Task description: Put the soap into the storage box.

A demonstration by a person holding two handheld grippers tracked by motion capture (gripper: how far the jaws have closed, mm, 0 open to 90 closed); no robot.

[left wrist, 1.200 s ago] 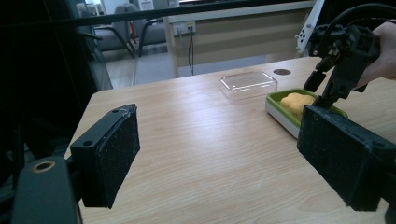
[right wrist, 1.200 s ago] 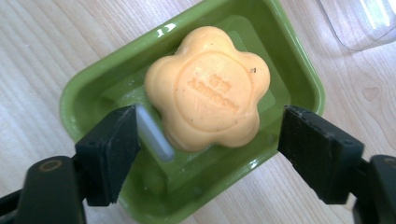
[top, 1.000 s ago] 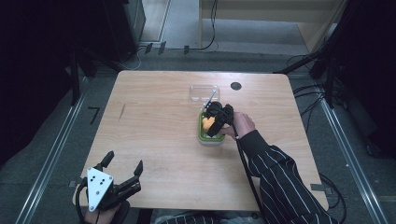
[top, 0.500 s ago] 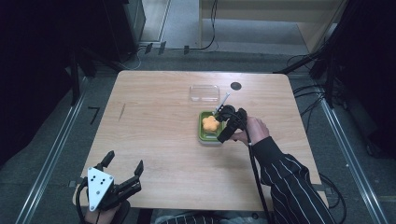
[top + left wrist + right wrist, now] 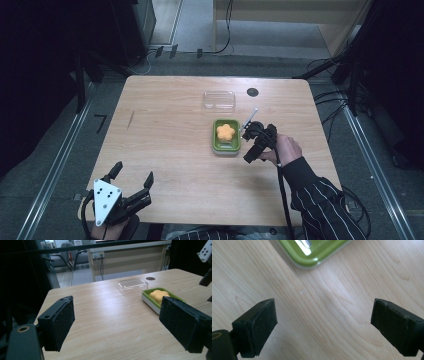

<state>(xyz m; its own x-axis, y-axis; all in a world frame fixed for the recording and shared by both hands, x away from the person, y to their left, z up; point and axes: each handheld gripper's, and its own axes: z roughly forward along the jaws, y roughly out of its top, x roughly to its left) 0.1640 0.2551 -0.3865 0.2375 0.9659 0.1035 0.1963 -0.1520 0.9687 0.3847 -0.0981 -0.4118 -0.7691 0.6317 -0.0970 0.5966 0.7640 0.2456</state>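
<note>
Spanning most of the high view, a light wooden table (image 5: 165, 150) is shown with its long edges running left to right. Right of its centre, a green rectangular dish (image 5: 226, 135) is set with its long axis running from the person's side toward the far edge, and an orange flower-shaped soap (image 5: 225, 131) is seated flat inside it, its lobes pointing outward all round. A clear plastic lid (image 5: 219, 99) is placed just beyond the dish, well apart from it, with its long axis across the table; a dark round grommet (image 5: 252, 92) is seen to its right. The right gripper (image 5: 248, 142) is held just right of the dish, its jaws having just been opening, now spread wide over bare wood with nothing between them. The left gripper (image 5: 131, 182) is held at the near left corner, jaws spread and empty. Nothing is interposed between dish and lid.
</note>
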